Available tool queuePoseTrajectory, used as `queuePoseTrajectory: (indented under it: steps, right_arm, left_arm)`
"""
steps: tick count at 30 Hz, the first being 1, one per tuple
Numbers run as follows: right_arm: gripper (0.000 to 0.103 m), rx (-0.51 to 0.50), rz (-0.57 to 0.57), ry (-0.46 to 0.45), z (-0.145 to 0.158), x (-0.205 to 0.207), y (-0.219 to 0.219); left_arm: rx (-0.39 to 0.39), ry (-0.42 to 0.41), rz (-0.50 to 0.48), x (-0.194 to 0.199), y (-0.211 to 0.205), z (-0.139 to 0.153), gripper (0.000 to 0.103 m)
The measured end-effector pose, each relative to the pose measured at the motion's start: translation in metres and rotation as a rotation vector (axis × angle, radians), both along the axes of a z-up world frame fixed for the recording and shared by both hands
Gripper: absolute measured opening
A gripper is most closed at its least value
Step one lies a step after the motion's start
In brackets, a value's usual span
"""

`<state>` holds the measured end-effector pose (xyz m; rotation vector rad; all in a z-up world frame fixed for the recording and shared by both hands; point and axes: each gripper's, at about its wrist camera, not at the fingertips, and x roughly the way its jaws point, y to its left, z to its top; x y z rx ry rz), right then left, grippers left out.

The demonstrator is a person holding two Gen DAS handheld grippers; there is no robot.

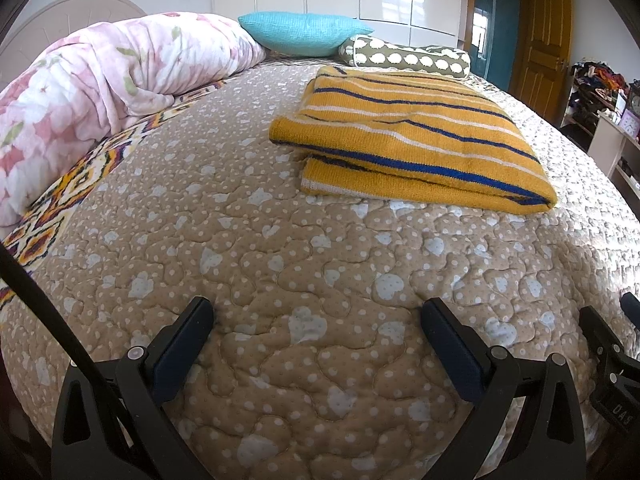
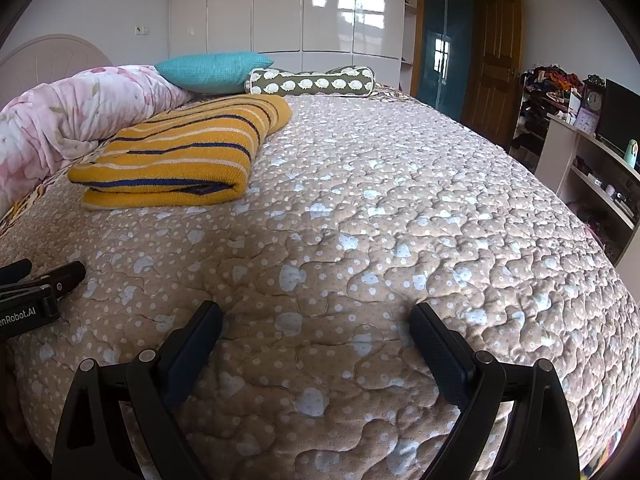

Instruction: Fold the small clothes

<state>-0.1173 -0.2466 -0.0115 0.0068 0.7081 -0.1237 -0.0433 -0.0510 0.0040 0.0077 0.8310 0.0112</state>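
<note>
Two grippers hover low over the quilted tan bedspread [image 1: 280, 208], both with jaws spread wide and nothing between them. The left gripper [image 1: 316, 320] looks up the bed at the folded yellow striped sweater [image 1: 412, 132], which lies flat on the cover, well ahead of it and a little to its right. From the right gripper [image 2: 316, 322] the same sweater [image 2: 180, 152] sits far off to the left, close beside the rolled pink floral duvet [image 2: 76, 116].

Only the right wrist view takes in the desk [image 2: 600, 168] along the wall, with a dark screen [image 2: 620, 116], a small clock [image 2: 595, 100] and a pale green bottle [image 2: 631, 153]. Only the left wrist view shows the orange patterned border [image 1: 80, 176] running under the duvet [image 1: 100, 80], and a thin black strap [image 1: 44, 308] crossing its lower left corner. Both show the teal cushion [image 1: 304, 32] and the sheep-print bolster [image 1: 412, 58] at the far edge, and the brown door [image 2: 496, 56] beyond.

Each gripper catches the other at its frame edge. On the left gripper's body, cut off, the right view reads "enRobot.AI". On the right gripper's body the left view shows a few pale characters, too small and tilted to read. The clock face is too tiny to read. The heap of dark clothes [image 2: 548, 76] on the shelves is a blur.
</note>
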Motion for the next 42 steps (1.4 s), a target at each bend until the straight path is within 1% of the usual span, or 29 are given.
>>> queuePoseTrajectory:
  steps: [5,10,13,16,18,19,22,25,28,33,38,40,42]
  right_arm:
    - [0.097,0.0,-0.001,-0.001,0.0,0.001,-0.001]
    - [0.097,0.005,0.0,0.007,0.0,0.002,-0.003]
    - [0.097,0.014,0.004,0.021,0.001,0.002,-0.003]
    - [0.098,0.054,0.022,0.032,0.003,0.006,-0.012]
    - [0.103,0.078,0.045,0.035,0.004,0.005,-0.014]
    - [0.103,0.094,0.062,0.037,0.004,0.004,-0.014]
    - [0.103,0.145,0.092,0.012,0.006,0.0,-0.018]
    - [0.103,0.187,0.073,0.0,0.008,-0.002,-0.022]
    - [0.103,0.212,0.048,0.02,0.013,0.001,-0.022]
    - [0.103,0.192,0.086,0.037,0.022,0.0,-0.012]
    - [0.103,0.139,0.076,0.012,0.036,-0.007,-0.005]
    - [0.103,0.11,0.066,-0.003,0.043,-0.008,-0.003]
    - [0.103,0.094,0.063,-0.005,0.046,-0.009,-0.002]
  left_arm:
    - [0.016,0.034,0.026,0.005,-0.004,0.003,0.103]
    - [-0.003,0.079,0.037,0.014,-0.002,0.005,0.103]
    - [-0.011,0.09,0.034,0.016,-0.001,0.004,0.103]
    - [-0.001,0.066,0.03,0.014,-0.002,0.003,0.103]
    - [0.003,0.056,0.03,0.014,-0.003,0.002,0.103]
    - [0.003,0.058,0.029,0.015,-0.003,0.002,0.103]
    - [-0.001,0.061,0.03,0.013,-0.003,0.001,0.103]
    - [-0.006,0.058,0.027,0.012,-0.003,0.002,0.103]
    - [-0.003,0.042,0.047,-0.003,-0.006,0.009,0.103]
    - [0.005,-0.048,0.07,-0.026,-0.009,0.038,0.103]
    - [0.039,-0.11,0.065,-0.042,-0.011,0.064,0.103]
    - [0.05,-0.117,0.053,-0.046,-0.011,0.07,0.103]
    - [0.05,-0.106,0.046,-0.048,-0.012,0.071,0.103]
